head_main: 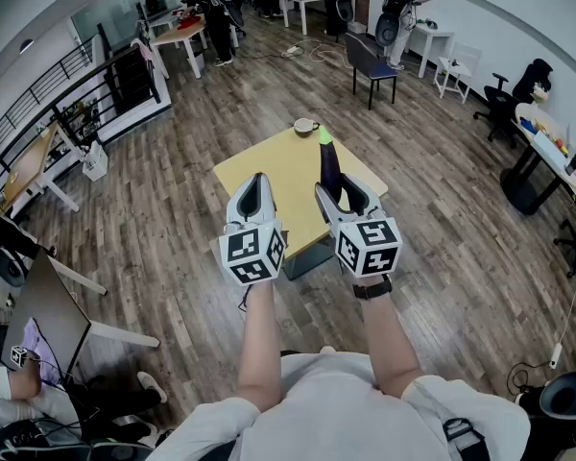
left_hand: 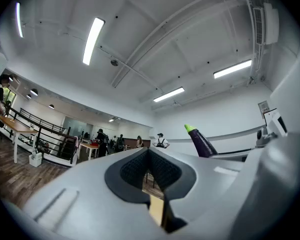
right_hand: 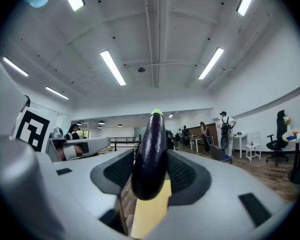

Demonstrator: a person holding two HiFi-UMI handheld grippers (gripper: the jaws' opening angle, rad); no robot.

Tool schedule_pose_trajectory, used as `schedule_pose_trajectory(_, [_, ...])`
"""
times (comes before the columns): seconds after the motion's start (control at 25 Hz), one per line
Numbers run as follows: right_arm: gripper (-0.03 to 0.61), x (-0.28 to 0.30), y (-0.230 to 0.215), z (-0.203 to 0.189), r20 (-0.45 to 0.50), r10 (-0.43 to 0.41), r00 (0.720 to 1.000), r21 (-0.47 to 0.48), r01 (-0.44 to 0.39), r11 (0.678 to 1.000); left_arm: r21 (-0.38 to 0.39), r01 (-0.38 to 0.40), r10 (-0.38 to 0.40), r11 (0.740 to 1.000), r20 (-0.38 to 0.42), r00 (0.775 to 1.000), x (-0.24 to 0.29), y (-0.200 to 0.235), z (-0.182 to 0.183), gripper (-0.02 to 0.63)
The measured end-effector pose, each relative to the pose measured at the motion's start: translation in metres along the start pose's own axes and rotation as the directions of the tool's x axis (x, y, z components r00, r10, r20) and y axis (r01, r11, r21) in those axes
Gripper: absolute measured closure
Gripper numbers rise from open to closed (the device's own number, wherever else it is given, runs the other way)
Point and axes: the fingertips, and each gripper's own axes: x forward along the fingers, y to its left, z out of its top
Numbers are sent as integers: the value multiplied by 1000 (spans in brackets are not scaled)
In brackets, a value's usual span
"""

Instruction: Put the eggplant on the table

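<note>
A dark purple eggplant [head_main: 329,166] with a green stem end stands upright between the jaws of my right gripper [head_main: 342,198], which is shut on its lower part. It hangs in the air over the near right part of the yellow table [head_main: 274,176]. In the right gripper view the eggplant [right_hand: 151,154] fills the gap between the two black pads [right_hand: 187,171]. My left gripper [head_main: 257,185] is held level beside it on the left, shut with nothing in it. In the left gripper view the pads [left_hand: 135,169] meet, and the eggplant [left_hand: 202,143] shows at the right.
A small bowl [head_main: 305,126] sits at the table's far edge. A dark chair [head_main: 371,63] stands beyond the table, with desks and people at the back of the room. Wooden floor surrounds the table. A white desk [head_main: 58,305] stands at the near left.
</note>
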Motion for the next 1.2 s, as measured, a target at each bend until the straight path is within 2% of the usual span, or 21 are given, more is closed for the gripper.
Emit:
schedule_pose_trajectory(0.32, [365, -9, -49, -33, -50, -42, 998, 77, 46, 996, 13, 10, -9, 1000, -82, 997, 15, -28, -45, 603])
schedule_pose_trajectory(0.64, [365, 41, -75, -51, -77, -40, 996, 93, 47, 995, 15, 7, -6, 1000, -87, 996, 68, -12, -63, 603])
schedule_pose_trajectory(0.84, [364, 99, -87, -44, -50, -11, 999, 70, 14, 997, 10, -3, 4, 1000, -78, 997, 122, 16, -67, 603])
schedule_pose_trajectory(1.04, [365, 170, -91, -23, -10, 13, 1000, 45, -12, 999, 2, -10, 10, 1000, -36, 999, 180, 59, -49, 603])
schedule_pose_trajectory(1.2, [365, 217, -91, -26, -28, 24, 999, 40, -23, 999, -7, -18, 17, 1000, -37, 999, 212, 91, -50, 603])
